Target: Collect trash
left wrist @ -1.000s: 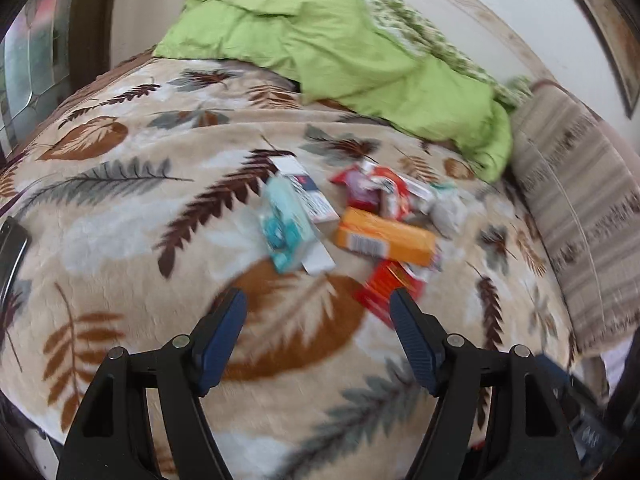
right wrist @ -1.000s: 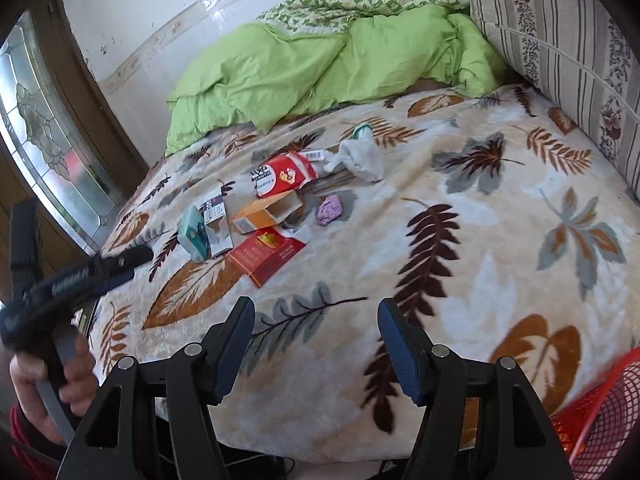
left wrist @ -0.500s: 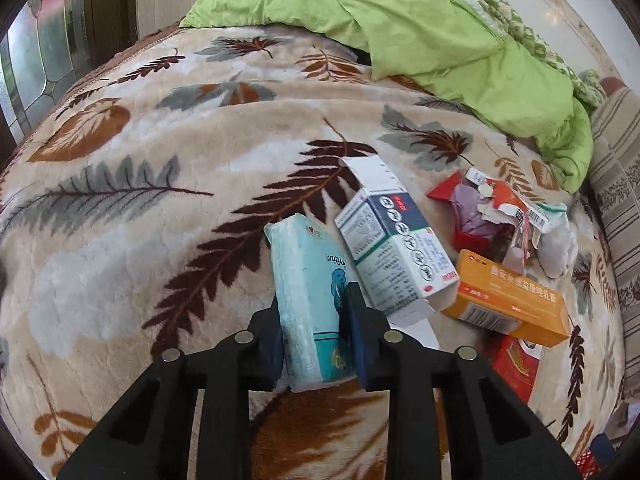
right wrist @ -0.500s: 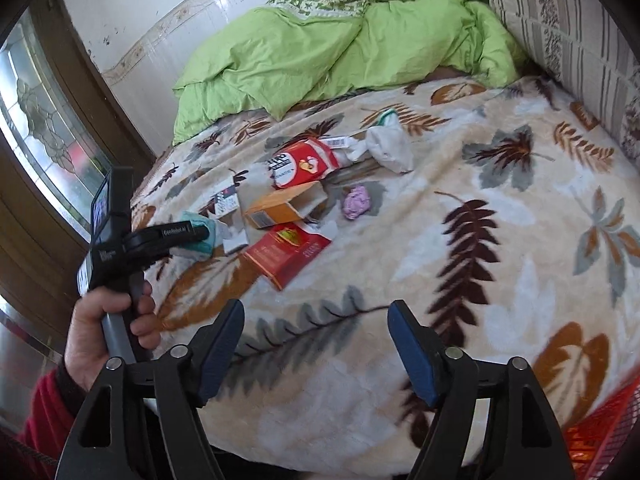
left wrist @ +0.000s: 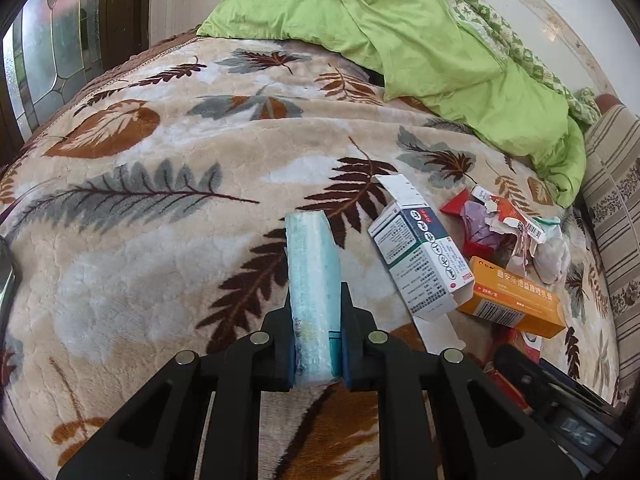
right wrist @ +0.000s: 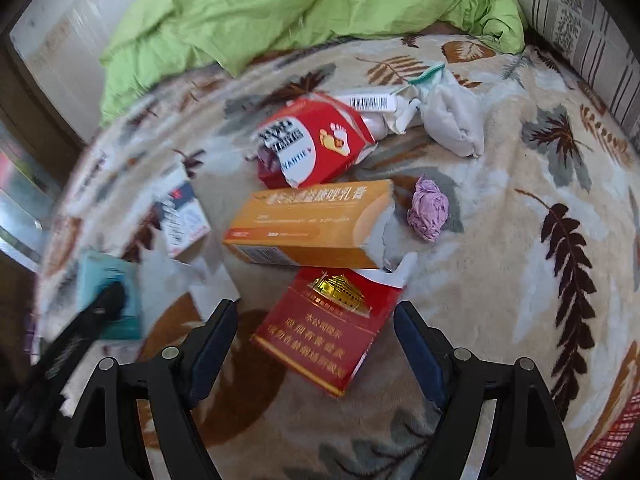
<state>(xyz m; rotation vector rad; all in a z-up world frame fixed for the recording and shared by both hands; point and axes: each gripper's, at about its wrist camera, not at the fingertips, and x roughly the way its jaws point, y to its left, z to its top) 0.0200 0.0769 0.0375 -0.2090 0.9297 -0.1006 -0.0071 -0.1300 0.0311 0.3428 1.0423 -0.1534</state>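
Since a second ago: left gripper [left wrist: 316,332] went from wide over the bed [left wrist: 132,248] to jaws clamped on the teal tissue pack [left wrist: 312,276], apparently raised. Right gripper [right wrist: 316,344] dropped in, jaws apart, astride the red cigarette pack [right wrist: 328,324]. Likely next pickup.

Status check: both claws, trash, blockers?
Left claw shut on teal tissue pack. Right claw open, straddling red cigarette pack on blanket. Orange box just beyond it; nothing blocking.
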